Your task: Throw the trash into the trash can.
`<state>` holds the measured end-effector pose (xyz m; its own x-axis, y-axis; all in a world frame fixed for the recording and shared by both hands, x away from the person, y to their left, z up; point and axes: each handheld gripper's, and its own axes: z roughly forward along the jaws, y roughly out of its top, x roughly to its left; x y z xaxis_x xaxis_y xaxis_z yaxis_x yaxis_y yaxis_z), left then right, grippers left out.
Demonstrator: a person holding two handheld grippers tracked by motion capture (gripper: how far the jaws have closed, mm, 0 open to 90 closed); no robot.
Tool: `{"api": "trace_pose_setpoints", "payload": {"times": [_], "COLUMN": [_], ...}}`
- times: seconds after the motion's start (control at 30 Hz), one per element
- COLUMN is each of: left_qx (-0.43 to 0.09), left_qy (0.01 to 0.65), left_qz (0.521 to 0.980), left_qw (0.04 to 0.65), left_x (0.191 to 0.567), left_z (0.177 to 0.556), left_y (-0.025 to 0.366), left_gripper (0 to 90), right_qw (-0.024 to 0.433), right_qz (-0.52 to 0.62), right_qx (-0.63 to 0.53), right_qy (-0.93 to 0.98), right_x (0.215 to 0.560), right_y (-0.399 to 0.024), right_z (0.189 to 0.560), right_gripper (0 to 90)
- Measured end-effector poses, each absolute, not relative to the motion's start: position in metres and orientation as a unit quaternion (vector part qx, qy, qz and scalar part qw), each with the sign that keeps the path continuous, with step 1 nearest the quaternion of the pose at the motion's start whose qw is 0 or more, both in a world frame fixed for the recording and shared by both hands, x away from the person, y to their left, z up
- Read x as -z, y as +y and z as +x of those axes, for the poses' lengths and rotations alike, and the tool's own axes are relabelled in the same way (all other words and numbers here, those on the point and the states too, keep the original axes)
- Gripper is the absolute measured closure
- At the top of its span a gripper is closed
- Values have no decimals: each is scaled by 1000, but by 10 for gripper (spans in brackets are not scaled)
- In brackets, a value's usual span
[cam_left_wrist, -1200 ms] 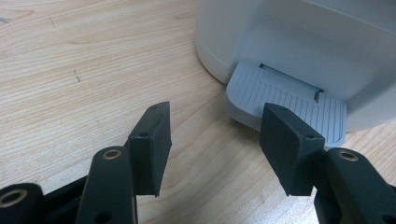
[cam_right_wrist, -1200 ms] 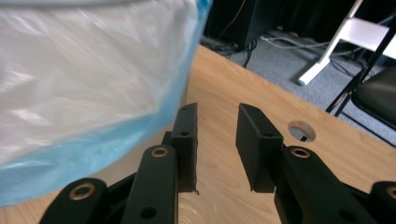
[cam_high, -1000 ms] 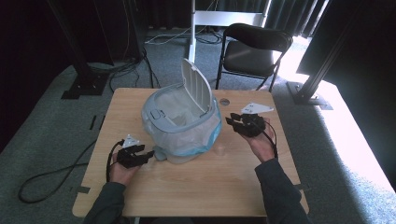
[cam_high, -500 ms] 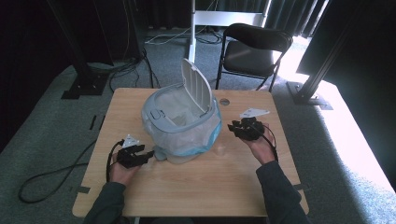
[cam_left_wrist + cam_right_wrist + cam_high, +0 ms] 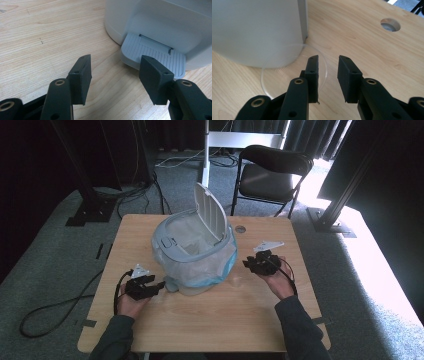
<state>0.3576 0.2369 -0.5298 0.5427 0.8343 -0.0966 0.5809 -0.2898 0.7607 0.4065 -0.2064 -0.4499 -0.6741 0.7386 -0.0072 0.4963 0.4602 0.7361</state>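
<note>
While both grippers rest low on the wooden table [image 5: 210, 320], the left gripper [image 5: 113, 75] holds its fingers wide apart just short of the bin's ribbed pedal [image 5: 155, 56]. Right gripper [image 5: 328, 75] fingers stand apart over what looks like a clear disc [image 5: 287, 72]. Beyond, the lined bin [image 5: 195, 252] stands mid-table, its lid [image 5: 210, 212] up.

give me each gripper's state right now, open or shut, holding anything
left gripper: open, fingers empty, just short of the bin's pedal.
right gripper: open, holding nothing, beside the bin.
</note>
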Motion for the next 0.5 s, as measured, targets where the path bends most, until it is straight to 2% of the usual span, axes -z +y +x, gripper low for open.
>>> {"api": "trace_pose_setpoints", "payload": {"times": [0.33, 0.5], "left_qx": [-162, -162], "left_qy": [450, 450], "left_qz": [786, 787], "left_qw": [391, 390], "left_x": [530, 530], "left_z": [358, 357], "left_y": [237, 237], "left_gripper": [436, 436], "right_qw": [148, 135], "right_qz": [372, 369], "right_qx": [-351, -341], "right_qy": [847, 854], "right_x": [460, 466], "right_y": [-208, -210], "right_z": [406, 403], "right_gripper": [704, 734]}}
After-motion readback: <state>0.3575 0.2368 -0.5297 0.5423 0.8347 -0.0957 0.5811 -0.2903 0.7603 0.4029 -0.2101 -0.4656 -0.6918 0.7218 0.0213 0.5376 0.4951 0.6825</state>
